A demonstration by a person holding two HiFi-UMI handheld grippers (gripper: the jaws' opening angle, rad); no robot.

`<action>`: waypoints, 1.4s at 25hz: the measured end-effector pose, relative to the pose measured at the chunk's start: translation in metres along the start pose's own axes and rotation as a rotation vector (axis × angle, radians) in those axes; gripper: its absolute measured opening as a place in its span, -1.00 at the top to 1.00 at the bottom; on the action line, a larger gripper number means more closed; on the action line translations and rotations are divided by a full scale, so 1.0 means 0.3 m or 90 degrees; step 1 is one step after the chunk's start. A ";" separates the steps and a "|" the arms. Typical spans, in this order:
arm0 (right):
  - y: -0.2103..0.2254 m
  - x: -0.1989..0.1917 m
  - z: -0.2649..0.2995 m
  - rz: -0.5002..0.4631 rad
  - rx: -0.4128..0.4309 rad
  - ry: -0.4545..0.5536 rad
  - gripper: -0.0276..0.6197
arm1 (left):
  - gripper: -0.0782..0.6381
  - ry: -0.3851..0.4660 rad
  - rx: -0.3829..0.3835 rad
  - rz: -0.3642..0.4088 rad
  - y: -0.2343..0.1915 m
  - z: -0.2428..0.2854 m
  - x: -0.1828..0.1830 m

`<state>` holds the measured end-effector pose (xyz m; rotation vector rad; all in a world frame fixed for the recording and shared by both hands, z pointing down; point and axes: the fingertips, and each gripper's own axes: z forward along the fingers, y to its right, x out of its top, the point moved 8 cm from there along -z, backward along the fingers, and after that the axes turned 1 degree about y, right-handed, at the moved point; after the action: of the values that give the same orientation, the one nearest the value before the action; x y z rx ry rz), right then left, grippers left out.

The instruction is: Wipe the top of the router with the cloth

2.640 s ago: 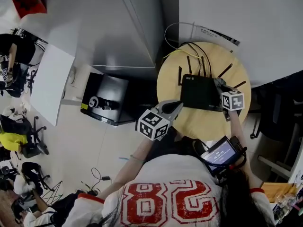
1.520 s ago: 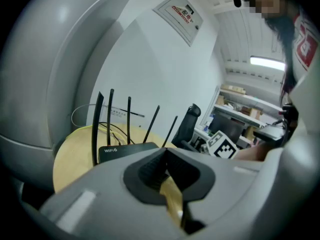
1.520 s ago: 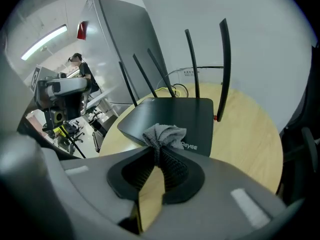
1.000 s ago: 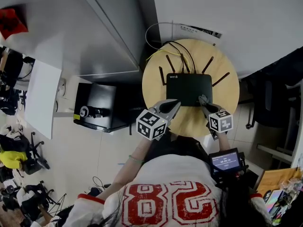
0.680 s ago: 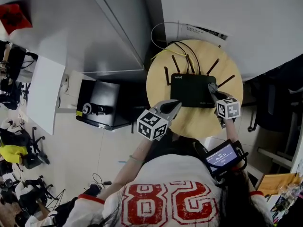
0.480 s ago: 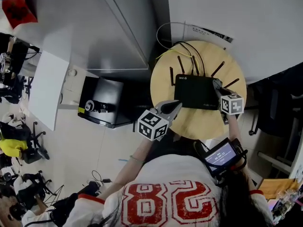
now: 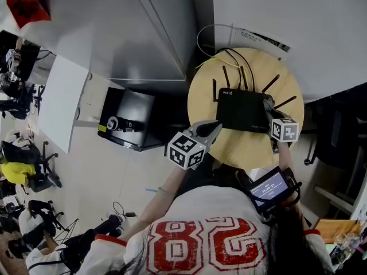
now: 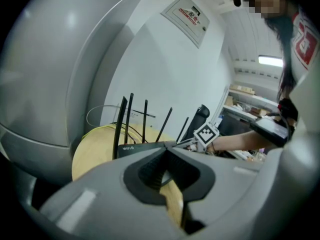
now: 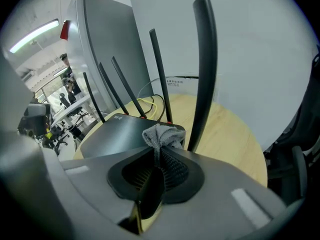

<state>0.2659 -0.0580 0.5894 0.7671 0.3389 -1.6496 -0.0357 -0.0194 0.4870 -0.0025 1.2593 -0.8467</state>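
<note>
A black router (image 7: 243, 109) with several upright antennas lies on a round wooden table (image 7: 238, 148). My right gripper (image 7: 268, 106) is over the router's right end, shut on a small grey cloth (image 9: 163, 135) that presses on the router's top (image 9: 120, 130) beside a thick antenna (image 9: 202, 69). My left gripper (image 7: 213, 127) hangs at the table's near left edge, shut with nothing in it. In the left gripper view the router (image 8: 140, 148) shows just past the shut jaws, with the right gripper's marker cube (image 8: 206, 133) behind it.
Black and yellow cables (image 7: 221, 57) run off the table's far side toward a white wall. A grey cabinet (image 7: 137, 33) stands to the left, a black box (image 7: 127, 119) on the floor below it. A phone (image 7: 268, 186) is strapped to the right forearm.
My right gripper with the cloth has slid from the router's near middle across to its right end. The left gripper has stayed put at the table's edge.
</note>
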 end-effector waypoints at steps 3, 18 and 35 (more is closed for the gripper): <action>-0.019 -0.036 -0.024 0.010 0.006 0.001 0.80 | 0.78 -0.004 -0.014 0.004 0.015 0.017 0.000; -0.145 -0.275 -0.182 0.065 0.031 0.009 0.80 | 0.78 -0.027 -0.090 0.031 0.123 0.130 -0.008; 0.064 -0.165 -0.154 0.035 -0.013 -0.006 0.80 | 0.78 -0.027 -0.083 0.028 0.123 0.145 -0.009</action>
<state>0.3005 0.0032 0.5909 0.7474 0.3243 -1.5956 0.0206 -0.0110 0.4880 -0.0966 1.2679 -0.7217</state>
